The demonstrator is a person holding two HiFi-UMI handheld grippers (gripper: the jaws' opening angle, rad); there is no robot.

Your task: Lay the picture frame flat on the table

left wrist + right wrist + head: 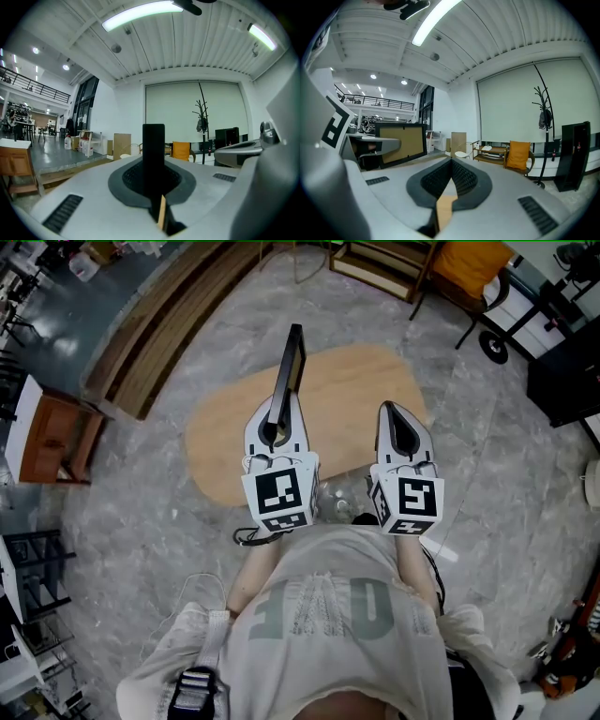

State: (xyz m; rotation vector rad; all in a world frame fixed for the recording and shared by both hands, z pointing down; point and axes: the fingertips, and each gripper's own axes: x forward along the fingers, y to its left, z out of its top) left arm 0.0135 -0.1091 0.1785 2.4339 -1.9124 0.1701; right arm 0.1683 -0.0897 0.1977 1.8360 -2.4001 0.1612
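- The picture frame (289,367) is held on edge over the middle of the oval wooden worktop (356,399). From the head view only its thin black rim is seen, running away from the person.
- In the right gripper view the frame (402,140) is shown face-on as a tan panel inside a black border, so it is judged to be upright rather than flat. The task's laying-down is not yet done.
- Whether the frame's lower edge touches the worktop cannot be told. It is judged to be carried clear of it.
- The frame (153,154) is pinched by the jaws of the left gripper (277,418) at its near rim, which rises as a dark bar between the pads in the left gripper view. An edge grip of this kind is judged to leave the broad faces free, so the frame can be tipped down onto the worktop.
- The left gripper (153,164) is kept roughly level above the worktop's near left part, which suits a frame carried upright.
- The jaws of the right gripper (401,423) are pressed together with nothing between them, as is plain in the right gripper view (451,161). It is held above the worktop's near right part, apart from the frame, and is judged to be kept ready to steady or guide the frame.
- The marker cubes (278,493) are seen at the near rim of the worktop, just ahead of the person's chest.
- An orange-cushioned chair (469,263) is seen well beyond the worktop's far side.
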